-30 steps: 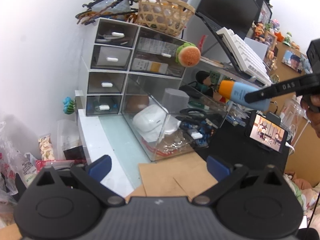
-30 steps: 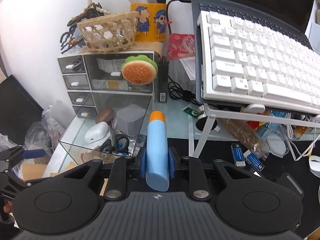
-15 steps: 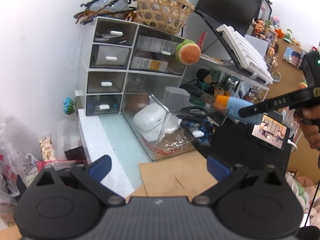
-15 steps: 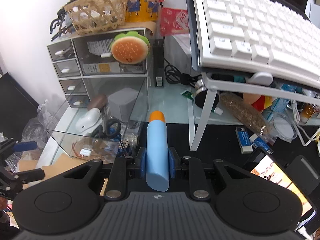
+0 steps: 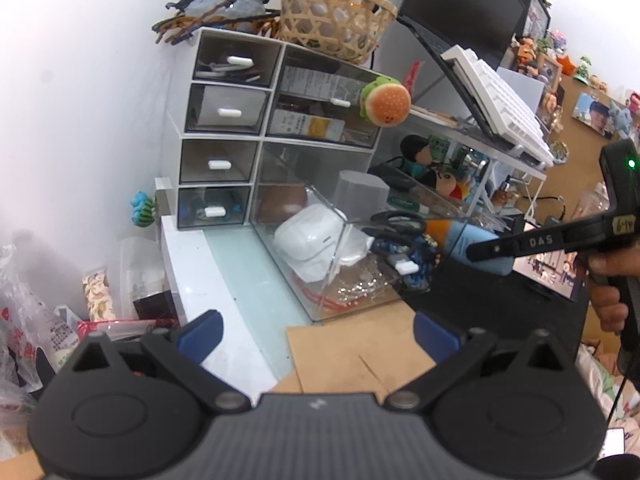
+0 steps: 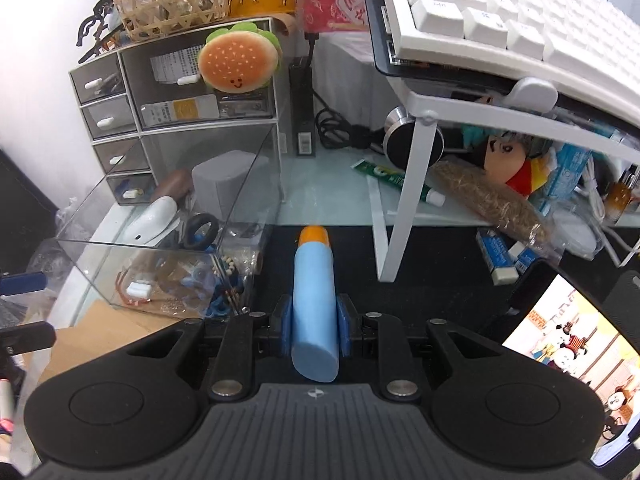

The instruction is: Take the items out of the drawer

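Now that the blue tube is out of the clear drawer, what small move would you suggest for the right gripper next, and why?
Probably lower the right gripper and set the blue tube on the black mat: its fingers grip the tube, which hangs beside the clear drawer, over bare mat.

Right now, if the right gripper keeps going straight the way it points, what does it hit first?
Probably the black mat: the right gripper, shut on the blue tube, points along it toward the glass desktop. Depth is unclear.

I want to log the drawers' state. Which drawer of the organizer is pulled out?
The large clear drawer at the lower right; it juts far forward, its contents exposed. The small drawers sit flush.
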`<state>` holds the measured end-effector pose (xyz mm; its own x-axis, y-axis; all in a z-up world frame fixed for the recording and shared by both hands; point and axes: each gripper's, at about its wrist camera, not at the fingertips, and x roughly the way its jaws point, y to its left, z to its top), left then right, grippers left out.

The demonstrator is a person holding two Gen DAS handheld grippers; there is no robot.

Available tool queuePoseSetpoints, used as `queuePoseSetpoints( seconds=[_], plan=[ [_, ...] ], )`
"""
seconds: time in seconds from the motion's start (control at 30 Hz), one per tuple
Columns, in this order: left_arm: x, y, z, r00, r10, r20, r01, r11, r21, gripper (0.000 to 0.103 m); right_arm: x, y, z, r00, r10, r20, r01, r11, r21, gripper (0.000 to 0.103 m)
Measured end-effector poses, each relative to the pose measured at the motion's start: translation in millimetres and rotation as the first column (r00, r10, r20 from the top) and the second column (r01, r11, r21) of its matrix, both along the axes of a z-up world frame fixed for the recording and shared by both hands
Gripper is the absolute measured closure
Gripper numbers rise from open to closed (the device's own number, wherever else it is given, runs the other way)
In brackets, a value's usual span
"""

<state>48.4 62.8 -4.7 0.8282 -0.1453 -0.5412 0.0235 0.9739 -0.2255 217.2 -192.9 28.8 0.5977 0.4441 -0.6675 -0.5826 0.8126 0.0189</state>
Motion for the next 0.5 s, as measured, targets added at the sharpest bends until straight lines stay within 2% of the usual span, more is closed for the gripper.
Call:
queuePoseSetpoints(
  seconds=[0.17, 0.5],
  plan=[
    [1, 0, -1, 1.000, 0.000, -0.004, 0.000, 1.000, 0.003, 0.000, -1, 7, -6, 0.999, -0.011, 0.052, 0.013, 0.999, -0.030, 0.078],
    [2, -1, -2, 1.000, -0.002, -0.008, 0.002, 1.000, 0.003, 0.000, 4, 4, -25, 1.000, -0.015, 0.002, 0.015, 0.999, -0.036, 0.078]
  ],
)
